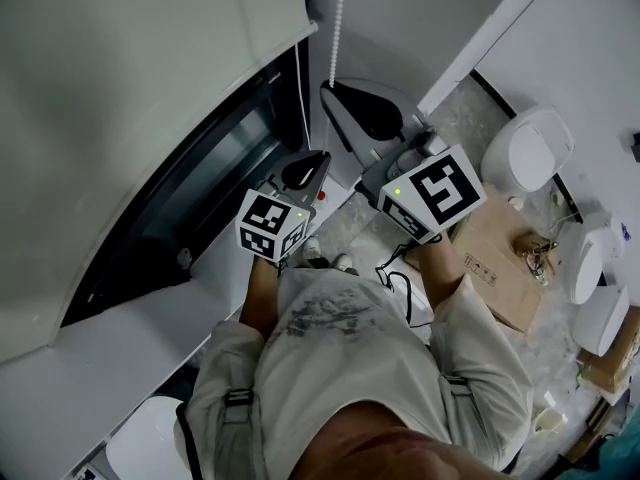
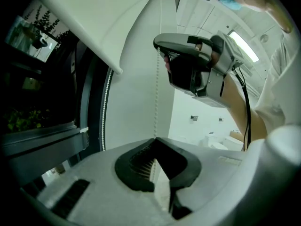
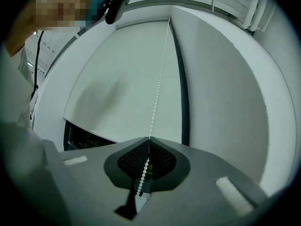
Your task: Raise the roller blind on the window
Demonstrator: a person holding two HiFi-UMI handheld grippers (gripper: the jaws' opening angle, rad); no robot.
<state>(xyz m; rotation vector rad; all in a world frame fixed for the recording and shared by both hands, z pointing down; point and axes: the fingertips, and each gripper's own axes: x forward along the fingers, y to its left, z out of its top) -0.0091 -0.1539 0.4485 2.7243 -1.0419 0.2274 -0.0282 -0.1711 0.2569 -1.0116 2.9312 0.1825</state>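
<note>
Head view: looking steeply down past a pale shirt (image 1: 350,358) at an off-white fabric roller blind (image 1: 150,68), drawn over the upper part of a dark glass window pane (image 1: 200,198) above a white sill (image 1: 120,348). Just off the blind's right edge, a white plastic bead chain (image 1: 338,23), dropping into the grey right gripper (image 1: 328,88). Directly below it, the grey left gripper (image 1: 322,155), near the sill's right end.

Left gripper view: jaws shut together on the bead chain (image 2: 156,102), pinched at the tips. Higher on the same strand, the right gripper (image 2: 159,48). At left, the blind's hem (image 2: 94,46) across the dark pane.

Right gripper view: jaws closed on the chain (image 3: 157,88) at the tips, a few slack beads behind them. Taut strand rising along the blind's right edge. Blind (image 3: 127,79) covering most of the window, a dark strip of pane (image 3: 89,138) bare beneath the hem.
</note>
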